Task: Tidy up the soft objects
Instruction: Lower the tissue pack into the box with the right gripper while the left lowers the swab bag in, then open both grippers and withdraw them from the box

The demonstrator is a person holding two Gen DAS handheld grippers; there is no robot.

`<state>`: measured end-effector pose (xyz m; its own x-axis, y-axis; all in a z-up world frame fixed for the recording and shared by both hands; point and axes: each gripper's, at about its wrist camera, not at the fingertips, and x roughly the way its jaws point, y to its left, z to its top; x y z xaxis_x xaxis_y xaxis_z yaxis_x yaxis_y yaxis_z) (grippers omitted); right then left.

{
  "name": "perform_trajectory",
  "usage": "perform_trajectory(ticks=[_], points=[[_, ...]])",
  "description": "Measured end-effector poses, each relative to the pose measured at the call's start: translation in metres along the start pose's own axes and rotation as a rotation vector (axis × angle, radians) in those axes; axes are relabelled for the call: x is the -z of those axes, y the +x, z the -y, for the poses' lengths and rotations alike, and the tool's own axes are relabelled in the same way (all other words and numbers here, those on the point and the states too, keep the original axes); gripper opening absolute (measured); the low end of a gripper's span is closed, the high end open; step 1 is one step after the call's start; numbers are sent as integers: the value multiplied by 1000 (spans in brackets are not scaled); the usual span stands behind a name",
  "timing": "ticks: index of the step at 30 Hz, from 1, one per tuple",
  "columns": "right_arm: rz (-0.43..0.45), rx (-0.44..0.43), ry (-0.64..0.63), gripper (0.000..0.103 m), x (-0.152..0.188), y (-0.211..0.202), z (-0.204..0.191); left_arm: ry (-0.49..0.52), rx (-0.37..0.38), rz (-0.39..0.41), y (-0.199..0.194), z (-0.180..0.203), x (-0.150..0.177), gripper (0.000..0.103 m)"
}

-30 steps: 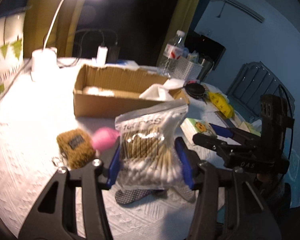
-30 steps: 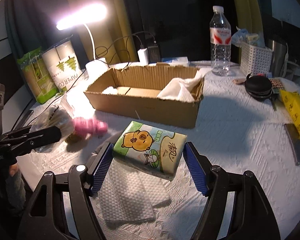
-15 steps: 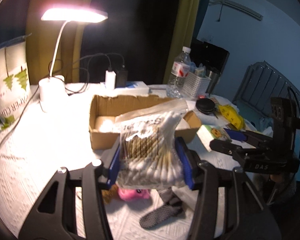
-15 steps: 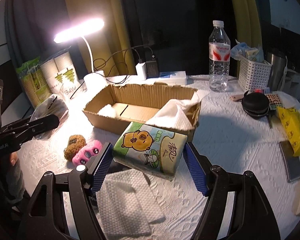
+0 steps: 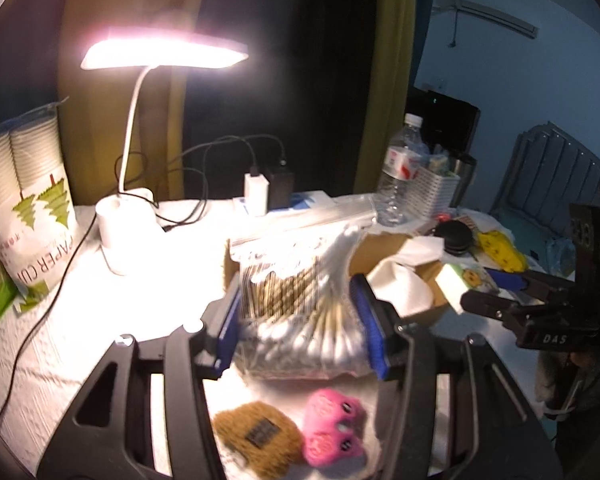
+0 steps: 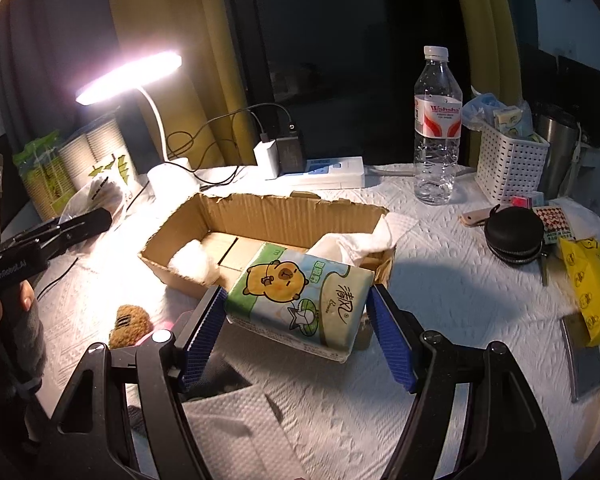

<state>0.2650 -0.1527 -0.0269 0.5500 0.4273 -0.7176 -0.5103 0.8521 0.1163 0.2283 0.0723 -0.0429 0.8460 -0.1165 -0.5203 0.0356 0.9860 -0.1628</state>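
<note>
My left gripper (image 5: 300, 322) is shut on a clear zip bag of cotton swabs (image 5: 300, 300), held above the table. Below it lie a brown fuzzy pad (image 5: 258, 438) and a pink plush (image 5: 334, 426). My right gripper (image 6: 296, 334) is shut on a green tissue pack with a cartoon animal (image 6: 298, 294), held over the near wall of the open cardboard box (image 6: 268, 216). Inside the box are white cotton (image 6: 190, 262) and a white cloth (image 6: 354, 242). The left gripper (image 6: 52, 236) also shows at the left of the right wrist view.
A lit desk lamp (image 5: 126, 208) stands at the back left beside a sleeve of paper cups (image 5: 24, 192). A water bottle (image 6: 437, 128), white basket (image 6: 510, 164), black round case (image 6: 514, 236) and yellow packet (image 6: 590, 284) crowd the right. Paper towels (image 6: 236, 436) lie near me.
Both grippers rose and moved toward the box with their loads. The brown pad and pink plush slid from beside the swab bag to below it in the left wrist view.
</note>
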Motion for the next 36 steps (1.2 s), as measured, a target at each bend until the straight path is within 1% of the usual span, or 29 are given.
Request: perform_trajectory(ticks=[3, 8, 11, 17, 23, 25, 26, 28, 29, 30, 32, 36], points=[[1, 6, 2, 75, -4, 6, 2, 18, -17, -8, 9, -5, -7, 53], [9, 13, -4, 75, -11, 15, 4, 53, -19, -9, 26, -8, -16, 53], [1, 21, -15, 75, -16, 25, 5, 70, -19, -26, 43, -9, -21, 53], [3, 28, -20, 75, -22, 40, 8, 52, -25, -65, 75, -13, -23, 53], [-18, 27, -5, 75, -22, 57, 16, 47, -28, -121, 103, -13, -19, 54], [-24, 25, -5, 75, -22, 62, 18, 42, -41, -143, 111, -14, -18, 55], [-30, 20, -4, 75, -22, 66, 18, 42, -50, -154, 115, -14, -18, 57], [-42, 18, -6, 76, -21, 71, 19, 48, -62, -158, 118, -12, -17, 73], [-45, 18, -10, 78, -21, 72, 18, 47, -55, -148, 117, -12, -18, 87], [-43, 20, -13, 83, -20, 73, 18, 43, -48, -139, 115, -12, -18, 90], [-32, 26, -18, 87, -19, 72, 16, 41, -44, -129, 111, -12, -21, 90], [-22, 30, -19, 87, -20, 67, 14, 35, -53, -122, 104, -13, -23, 90]])
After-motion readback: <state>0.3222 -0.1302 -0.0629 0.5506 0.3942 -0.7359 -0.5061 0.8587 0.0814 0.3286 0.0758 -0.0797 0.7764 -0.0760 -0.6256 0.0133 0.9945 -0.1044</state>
